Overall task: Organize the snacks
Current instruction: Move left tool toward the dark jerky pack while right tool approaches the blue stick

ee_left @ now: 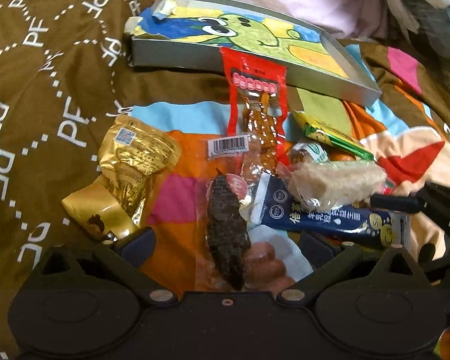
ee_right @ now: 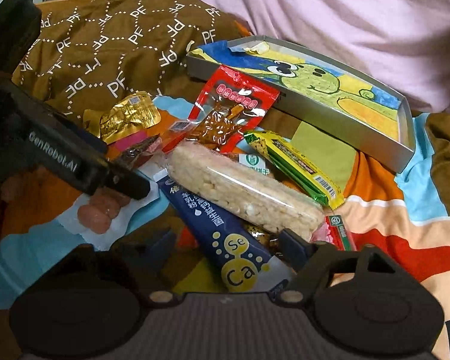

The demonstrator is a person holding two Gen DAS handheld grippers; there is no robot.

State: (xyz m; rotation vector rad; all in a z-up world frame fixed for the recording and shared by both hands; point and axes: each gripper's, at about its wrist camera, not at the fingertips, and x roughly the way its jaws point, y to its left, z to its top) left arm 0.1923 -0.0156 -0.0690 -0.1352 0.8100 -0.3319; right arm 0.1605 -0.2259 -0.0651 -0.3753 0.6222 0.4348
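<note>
Snack pile: lying loose on a patterned bedspread [ee_right: 384, 210], just at 6 o'clock of the open tray [ee_right: 405, 150], which is holding no snack yet.
Step in hand: picking the first items.
Right gripper [ee_right: 228, 252]: jaws standing partly apart, straddling the blue packet [ee_right: 225, 234] under the rice cracker bar [ee_right: 243, 192]; contact probably not made.
Left gripper [ee_left: 225, 240]: jaws standing apart around the dark seaweed packet [ee_left: 225, 228].
Next move: closing squarely, lifting, carrying toward 12 o'clock into the tray.
</note>
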